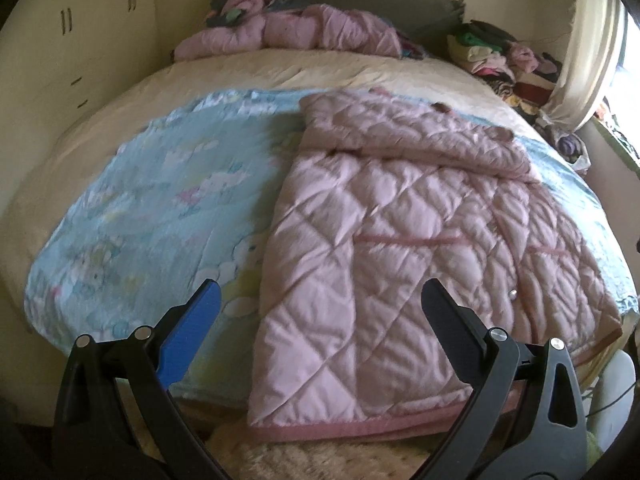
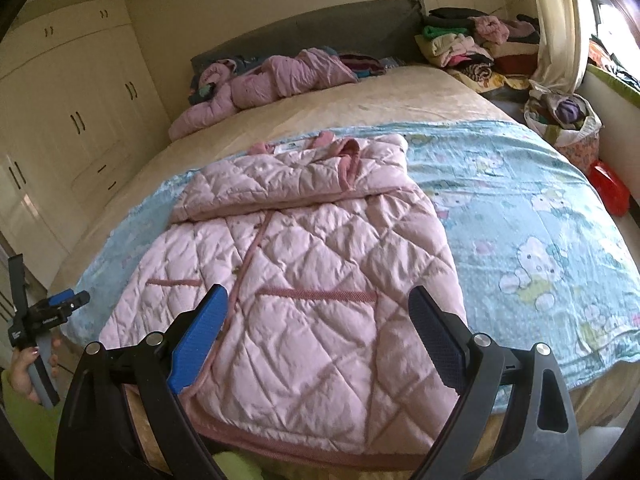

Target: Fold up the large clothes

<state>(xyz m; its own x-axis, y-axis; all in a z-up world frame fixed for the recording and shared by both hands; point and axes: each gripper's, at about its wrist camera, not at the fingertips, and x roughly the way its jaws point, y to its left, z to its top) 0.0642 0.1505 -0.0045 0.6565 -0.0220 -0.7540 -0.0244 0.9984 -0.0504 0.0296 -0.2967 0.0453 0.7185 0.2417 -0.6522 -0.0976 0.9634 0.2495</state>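
The left gripper (image 1: 320,316) and the right gripper (image 2: 318,322) both hang with jaws spread wide, holding and touching nothing. The pink coat (image 2: 304,264) lies on the blue blanket (image 2: 520,208), hem at 6 o'clock, collar at 12.

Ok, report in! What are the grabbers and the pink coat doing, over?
Left gripper open, empty. Right gripper open, empty. Pink quilted coat flat on blue blanket, sleeves folded across. Nothing in the way.
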